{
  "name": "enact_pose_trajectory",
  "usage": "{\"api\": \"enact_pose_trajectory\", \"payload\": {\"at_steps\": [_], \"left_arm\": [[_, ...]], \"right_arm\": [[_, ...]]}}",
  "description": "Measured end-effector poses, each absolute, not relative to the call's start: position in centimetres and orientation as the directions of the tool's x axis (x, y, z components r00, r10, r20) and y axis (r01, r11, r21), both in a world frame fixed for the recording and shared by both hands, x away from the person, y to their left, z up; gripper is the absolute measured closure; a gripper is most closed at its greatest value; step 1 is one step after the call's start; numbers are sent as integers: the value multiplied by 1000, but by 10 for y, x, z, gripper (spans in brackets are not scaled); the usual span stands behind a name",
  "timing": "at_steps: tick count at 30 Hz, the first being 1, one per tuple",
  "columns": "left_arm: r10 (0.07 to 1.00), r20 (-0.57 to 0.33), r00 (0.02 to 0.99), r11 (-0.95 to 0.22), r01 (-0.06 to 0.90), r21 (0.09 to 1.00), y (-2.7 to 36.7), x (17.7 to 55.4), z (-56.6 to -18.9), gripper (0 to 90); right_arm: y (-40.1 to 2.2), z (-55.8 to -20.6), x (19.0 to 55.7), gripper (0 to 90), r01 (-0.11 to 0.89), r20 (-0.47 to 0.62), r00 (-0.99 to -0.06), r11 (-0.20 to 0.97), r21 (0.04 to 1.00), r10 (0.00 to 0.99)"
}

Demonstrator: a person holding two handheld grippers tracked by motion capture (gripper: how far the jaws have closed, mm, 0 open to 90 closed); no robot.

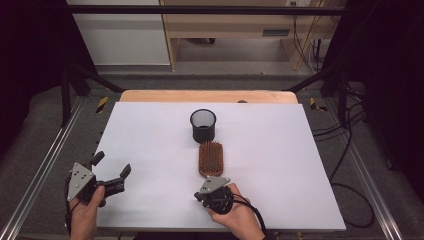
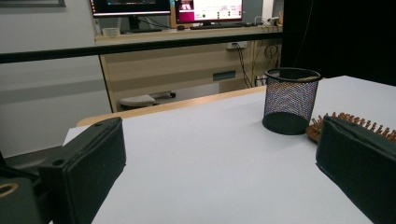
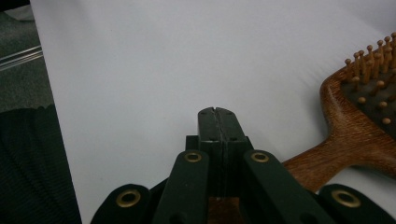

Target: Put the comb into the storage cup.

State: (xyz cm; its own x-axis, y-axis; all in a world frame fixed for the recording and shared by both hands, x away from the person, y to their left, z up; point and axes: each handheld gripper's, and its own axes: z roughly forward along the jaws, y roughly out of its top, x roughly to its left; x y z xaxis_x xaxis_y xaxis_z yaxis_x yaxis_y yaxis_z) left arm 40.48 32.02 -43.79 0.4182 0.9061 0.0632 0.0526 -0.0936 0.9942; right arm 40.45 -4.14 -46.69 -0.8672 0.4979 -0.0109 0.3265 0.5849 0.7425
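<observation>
A wooden paddle hairbrush (image 1: 211, 158) lies bristles up in the middle of the white table (image 1: 285, 165), its handle toward the near edge. Just beyond it stands a black mesh cup (image 1: 203, 125), upright. My right gripper (image 1: 198, 196) sits over the end of the handle near the front edge. In the right gripper view its jaws (image 3: 217, 112) are pressed together with nothing between them, and the hairbrush (image 3: 355, 135) handle runs under the gripper from the right. My left gripper (image 1: 111, 164) rests open at the front left; its view looks across to the mesh cup (image 2: 290, 100) and hairbrush (image 2: 314, 128).
The white sheet covers a wooden tabletop whose far edge (image 1: 210, 96) shows. Metal frame rails (image 1: 45, 165) run along both sides of the table, and cables (image 1: 350, 165) trail on the floor at the right. A desk with monitors (image 2: 168, 7) stands beyond the table.
</observation>
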Motion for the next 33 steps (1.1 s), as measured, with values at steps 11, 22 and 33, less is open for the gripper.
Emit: {"api": "enact_pose_trajectory", "payload": {"at_steps": [11,22,33], "left_arm": [[905,65,420,-95,53,994,320,404,-438,18],[905,61,422,-92,55,994,319,405,-438,19],[904,66,422,-97,52,994,319,404,-438,19]], "right_arm": [[-40,-469,404,900,346,2,-864,590,729,504],[-42,-470,406,900,367,19,-862,598,713,506],[-45,-470,408,900,391,29,-852,600,698,522]]}}
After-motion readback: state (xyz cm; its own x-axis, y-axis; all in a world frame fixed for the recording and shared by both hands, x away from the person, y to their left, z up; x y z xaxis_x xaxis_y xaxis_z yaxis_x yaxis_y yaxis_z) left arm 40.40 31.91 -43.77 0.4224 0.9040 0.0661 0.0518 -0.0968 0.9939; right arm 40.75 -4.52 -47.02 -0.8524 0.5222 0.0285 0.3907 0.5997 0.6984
